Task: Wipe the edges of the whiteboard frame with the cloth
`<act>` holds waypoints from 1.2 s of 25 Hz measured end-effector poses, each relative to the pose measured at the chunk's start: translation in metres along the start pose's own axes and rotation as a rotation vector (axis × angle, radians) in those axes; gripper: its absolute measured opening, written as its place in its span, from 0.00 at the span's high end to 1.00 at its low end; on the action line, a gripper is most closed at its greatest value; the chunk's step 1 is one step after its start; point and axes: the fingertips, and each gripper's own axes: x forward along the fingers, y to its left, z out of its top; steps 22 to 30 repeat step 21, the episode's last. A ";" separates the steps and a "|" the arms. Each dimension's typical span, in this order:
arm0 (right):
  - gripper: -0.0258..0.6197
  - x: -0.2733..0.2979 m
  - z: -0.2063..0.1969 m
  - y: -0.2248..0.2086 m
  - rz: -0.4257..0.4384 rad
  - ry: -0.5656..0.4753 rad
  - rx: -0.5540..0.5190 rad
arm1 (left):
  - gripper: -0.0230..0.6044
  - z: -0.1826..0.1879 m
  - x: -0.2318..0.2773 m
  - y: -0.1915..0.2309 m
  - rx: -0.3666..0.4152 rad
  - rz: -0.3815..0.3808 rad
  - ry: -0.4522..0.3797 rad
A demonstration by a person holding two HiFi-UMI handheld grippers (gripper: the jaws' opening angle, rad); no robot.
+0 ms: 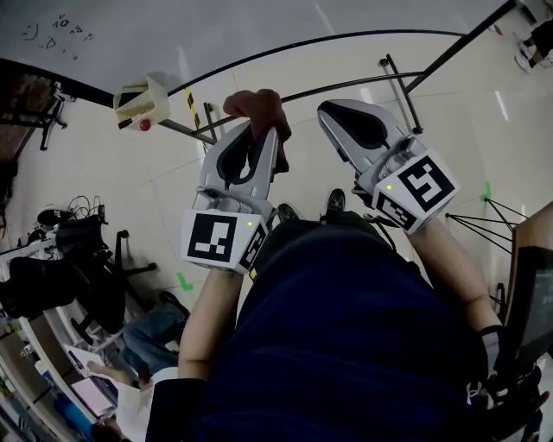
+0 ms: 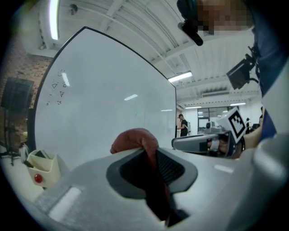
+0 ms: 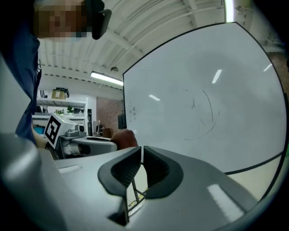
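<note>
the whiteboard (image 1: 216, 26) stands upright straight ahead of both grippers and fills most of each gripper view. its black frame (image 1: 346, 36) shows its lower edge as a long dark line running left to right across the head view, just beyond the jaw tips, so the nearest edge lies crosswise to the way the tongs point. the left gripper (image 1: 259, 129) is pinching the reddish-brown cloth (image 1: 255, 104), a wad of which bulges out past the tips towards the board. the right gripper (image 1: 333, 116) is level with it on the other side, jaws pressed together on nothing. the cloth looks near the frame but apart from it, so wiping seems not yet begun. the left hand is the one placed to reach forward and then run sideways along that edge. a small beige tray (image 1: 143, 102) on that edge, left of the cloth, would be in the way of a leftward sweep.
</note>
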 end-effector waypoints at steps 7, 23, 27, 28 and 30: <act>0.93 0.008 0.002 0.011 -0.006 -0.008 -0.102 | 0.86 -0.003 -0.005 0.002 0.001 0.006 -0.003; 0.93 0.048 -0.005 0.024 0.051 -0.027 -0.087 | 0.86 -0.007 -0.014 0.034 0.019 0.059 0.033; 0.93 0.048 -0.005 0.024 0.051 -0.027 -0.087 | 0.86 -0.007 -0.014 0.034 0.019 0.059 0.033; 0.93 0.048 -0.005 0.024 0.051 -0.027 -0.087 | 0.86 -0.007 -0.014 0.034 0.019 0.059 0.033; 0.93 0.048 -0.005 0.024 0.051 -0.027 -0.087 | 0.86 -0.007 -0.014 0.034 0.019 0.059 0.033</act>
